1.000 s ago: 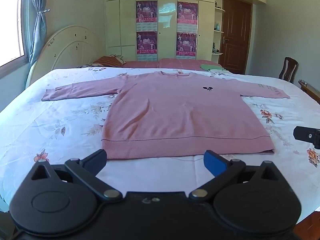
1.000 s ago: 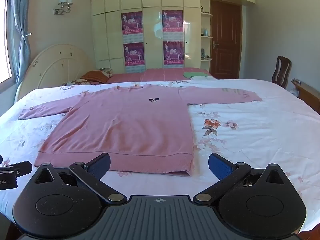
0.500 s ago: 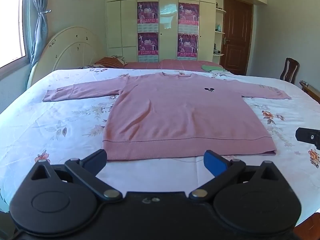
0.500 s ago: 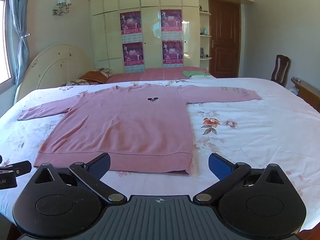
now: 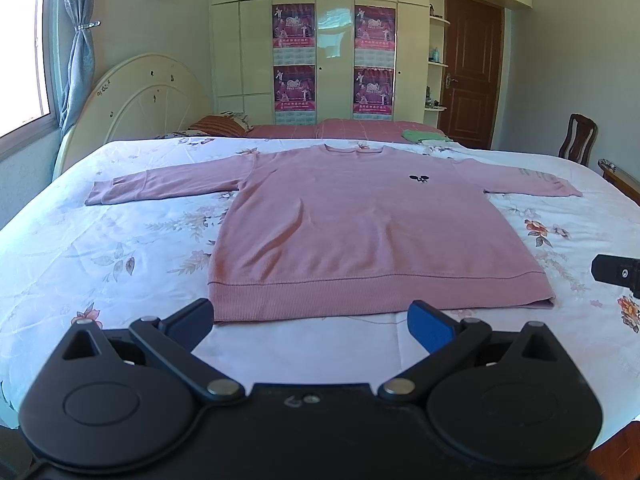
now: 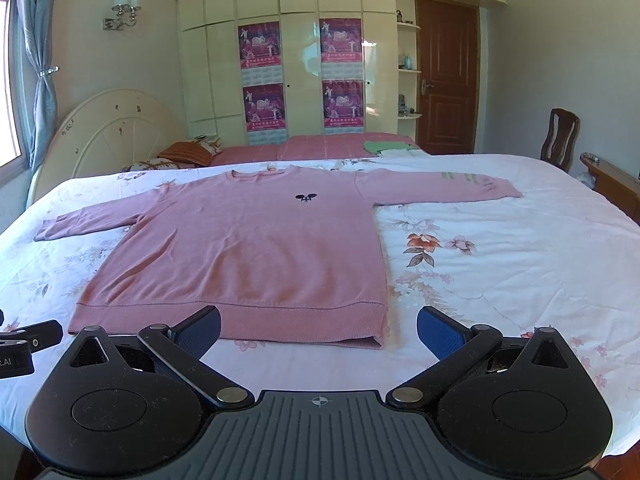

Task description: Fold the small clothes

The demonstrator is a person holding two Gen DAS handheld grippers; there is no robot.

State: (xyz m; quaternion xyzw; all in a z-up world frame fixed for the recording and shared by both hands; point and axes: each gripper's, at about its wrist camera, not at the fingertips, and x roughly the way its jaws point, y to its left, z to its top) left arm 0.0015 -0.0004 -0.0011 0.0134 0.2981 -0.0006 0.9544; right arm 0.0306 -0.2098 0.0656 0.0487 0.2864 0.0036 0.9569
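Observation:
A pink long-sleeved sweater (image 5: 360, 232) (image 6: 256, 256) lies flat and face up on the flowered bed sheet (image 5: 100, 248), both sleeves spread out sideways, hem toward me. My left gripper (image 5: 312, 320) hovers open just short of the hem, its blue pads wide apart and empty. My right gripper (image 6: 318, 326) is open too, in front of the hem's right corner, holding nothing. Each gripper's black tip shows at the edge of the other's view: the right gripper (image 5: 618, 272), the left gripper (image 6: 28, 340).
A cream headboard (image 5: 132, 104) stands at the far left, with a pillow (image 5: 220, 126) and a green folded cloth (image 5: 424, 135) at the bed's far side. A wardrobe with posters (image 5: 332, 52), a brown door (image 5: 472, 68) and a wooden chair (image 5: 576, 136) are behind.
Both grippers have drifted slightly; the sweater sits a touch lower and nearer in the views. Jaws stay open and the sweater has not moved.

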